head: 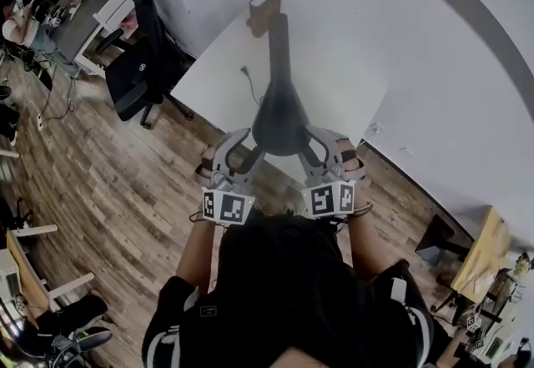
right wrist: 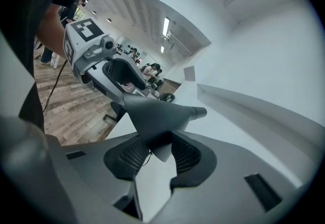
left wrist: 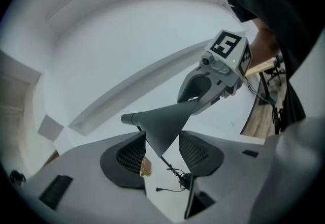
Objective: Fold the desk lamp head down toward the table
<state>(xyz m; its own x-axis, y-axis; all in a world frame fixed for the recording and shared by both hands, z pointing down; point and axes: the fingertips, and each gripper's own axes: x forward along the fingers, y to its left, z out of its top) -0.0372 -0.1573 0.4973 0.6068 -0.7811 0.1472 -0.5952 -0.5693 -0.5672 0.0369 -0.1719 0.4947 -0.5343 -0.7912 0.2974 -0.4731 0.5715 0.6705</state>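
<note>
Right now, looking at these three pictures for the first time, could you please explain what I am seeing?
A person holds a hand-operated gripper in each hand; no robot is involved. The head view comes from a camera on the person's head, looking down. The other two come from cameras riding on each gripper, looking along its fingers. On the white table stands a dark desk lamp with a cable lying beside it. The right gripper is closed on the cone-shaped lamp head; the fingers of the left gripper stand apart around it, not pressing.

No legible text, labels or numbers anywhere
</note>
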